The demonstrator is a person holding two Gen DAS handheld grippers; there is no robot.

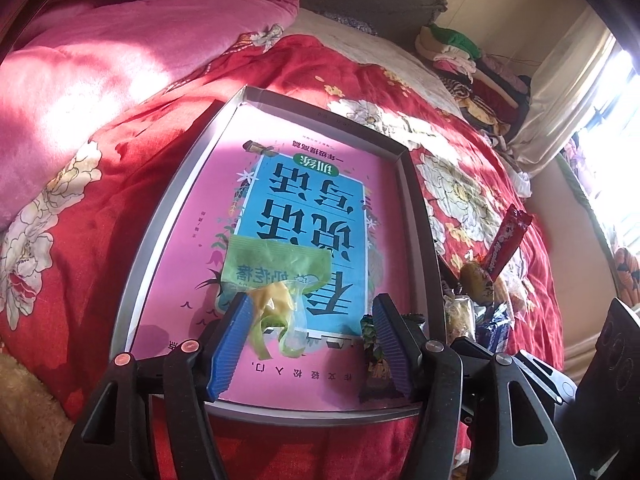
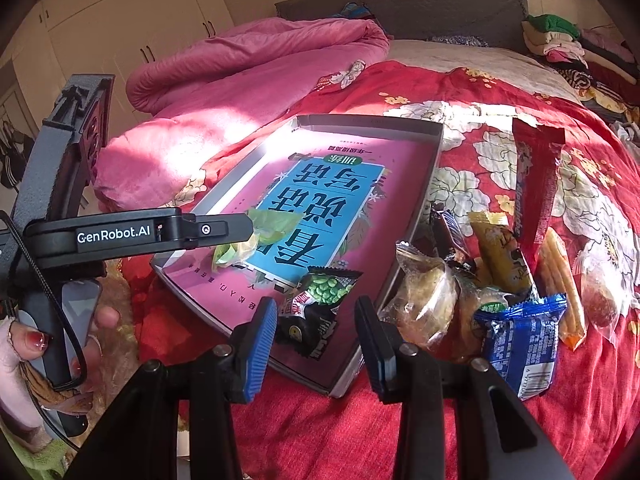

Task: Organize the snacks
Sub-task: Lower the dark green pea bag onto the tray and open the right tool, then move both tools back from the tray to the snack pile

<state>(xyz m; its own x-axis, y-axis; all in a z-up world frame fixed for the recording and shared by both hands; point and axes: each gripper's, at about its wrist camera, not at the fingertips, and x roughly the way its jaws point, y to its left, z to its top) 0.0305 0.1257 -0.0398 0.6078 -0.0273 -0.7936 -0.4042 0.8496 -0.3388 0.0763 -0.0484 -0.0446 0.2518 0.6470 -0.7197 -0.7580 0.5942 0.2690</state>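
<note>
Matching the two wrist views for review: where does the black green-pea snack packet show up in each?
Left wrist: the pea packet is low and right of centre, mostly hidden behind the left gripper's right finger.
Right wrist: the pea packet lies bottom centre, in the tray's near corner, between the open right gripper's fingers.
Shared landmark: the pink book lining the tray.

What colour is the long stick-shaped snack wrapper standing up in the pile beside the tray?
Red with white lettering: the stick wrapper shows best in the right wrist view.
</note>
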